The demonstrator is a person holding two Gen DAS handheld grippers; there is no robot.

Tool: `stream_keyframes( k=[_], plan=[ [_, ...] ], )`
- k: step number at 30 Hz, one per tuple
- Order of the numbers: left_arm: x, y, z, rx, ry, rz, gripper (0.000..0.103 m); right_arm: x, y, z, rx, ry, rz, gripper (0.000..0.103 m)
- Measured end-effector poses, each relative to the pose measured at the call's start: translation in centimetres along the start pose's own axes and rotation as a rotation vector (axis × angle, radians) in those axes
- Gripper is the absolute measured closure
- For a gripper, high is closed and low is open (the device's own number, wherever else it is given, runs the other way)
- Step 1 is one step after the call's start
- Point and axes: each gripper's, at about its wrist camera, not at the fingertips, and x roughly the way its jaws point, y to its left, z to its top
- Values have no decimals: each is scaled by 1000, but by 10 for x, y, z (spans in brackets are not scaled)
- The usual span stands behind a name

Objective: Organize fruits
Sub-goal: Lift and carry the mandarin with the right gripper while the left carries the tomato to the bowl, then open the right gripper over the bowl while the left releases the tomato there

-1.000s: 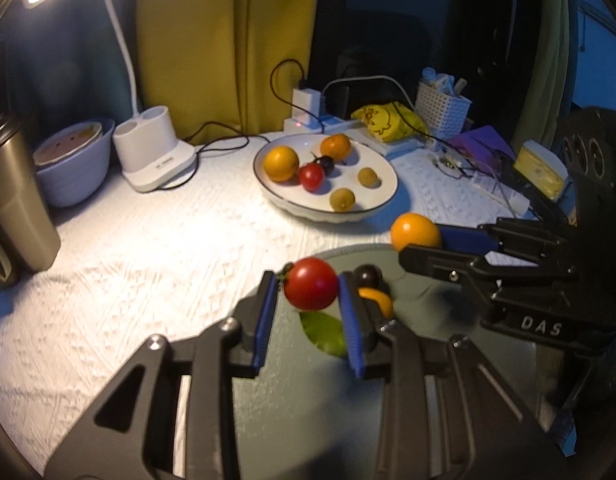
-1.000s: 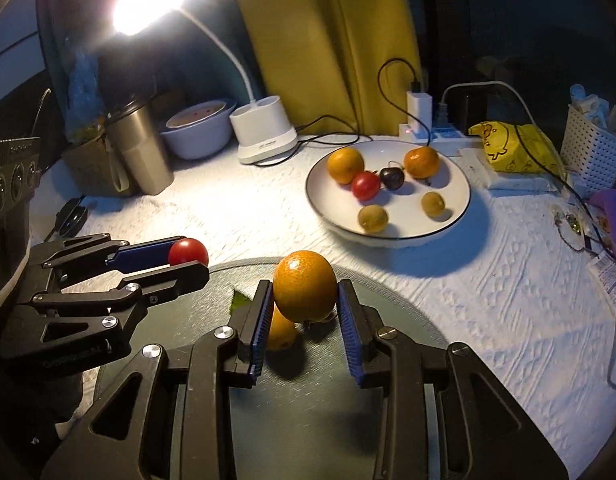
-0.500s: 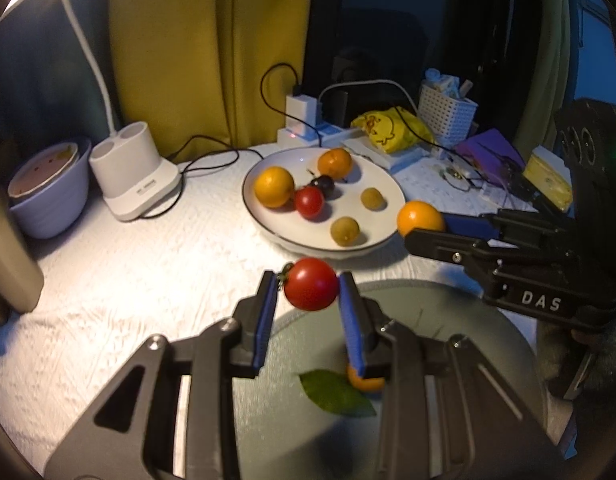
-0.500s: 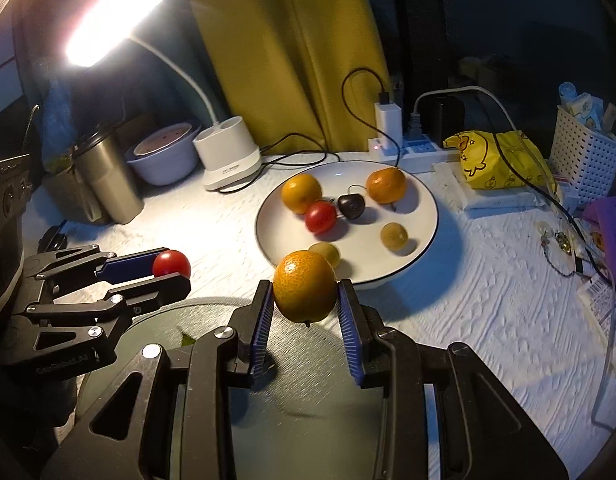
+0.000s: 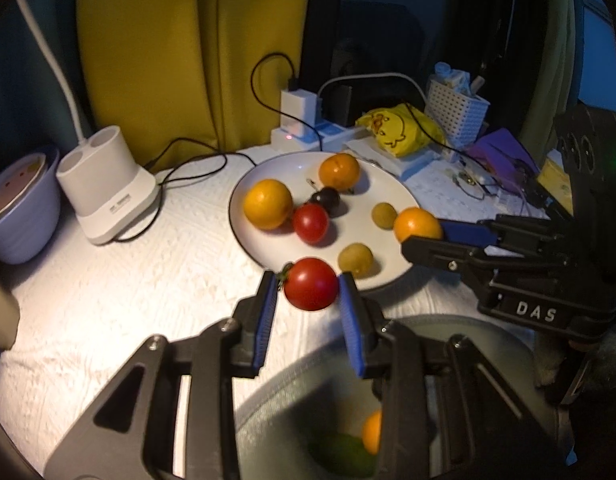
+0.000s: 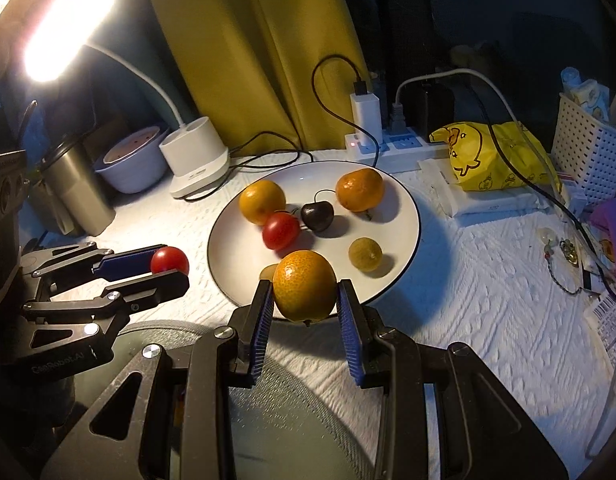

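My left gripper (image 5: pixel 308 292) is shut on a red cherry tomato (image 5: pixel 311 283), held just short of the near rim of the white plate (image 5: pixel 391 188). My right gripper (image 6: pixel 306 296) is shut on an orange (image 6: pixel 305 286), over the plate's (image 6: pixel 403 200) near edge. The plate holds two oranges, a red tomato (image 6: pixel 280 230), a dark cherry (image 6: pixel 317 216) and two small olive-green fruits. In the right wrist view the left gripper (image 6: pixel 176 270) shows at the left with its tomato (image 6: pixel 170 260). Below lies a grey round tray (image 5: pixel 308 400) with a small orange fruit (image 5: pixel 371 431) and a green leaf.
A white lamp base (image 6: pixel 196 160) and a lit lamp head (image 6: pixel 64 28) stand at the back left, beside a bowl (image 6: pixel 132 164) and a steel cup (image 6: pixel 78 184). A power strip (image 6: pixel 383 148), cables, a yellow bag (image 6: pixel 491 156) and a white basket (image 6: pixel 587 140) crowd the back right.
Both grippers have moved forward off the grey tray toward the white plate, each carrying its fruit. The plate now looks nearer and larger in both views.
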Motion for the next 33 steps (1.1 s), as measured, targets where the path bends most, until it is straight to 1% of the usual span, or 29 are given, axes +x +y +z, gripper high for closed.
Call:
stream_keyframes(
  k=[6, 12, 17, 19, 21, 22, 33],
  plan=[
    [16, 4, 8, -17, 7, 1, 71, 12, -5, 4, -1, 1, 6, 69],
    [31, 5, 13, -19, 31, -7, 70, 22, -8, 4, 2, 15, 8, 69],
    [33, 6, 14, -28, 36, -13, 70, 25, -9, 4, 4, 16, 2, 69],
    [32, 6, 14, -30, 37, -13, 68, 24, -9, 3, 5, 16, -4, 69],
    [28, 7, 14, -36, 25, -14, 63, 23, -9, 4, 7, 12, -9, 68],
    [26, 7, 14, -39, 20, -13, 62, 21, -9, 4, 8, 10, -11, 68],
    [-13, 3, 10, -49, -33, -7, 61, -5, 6, 4, -12, -25, -20, 68]
  ],
)
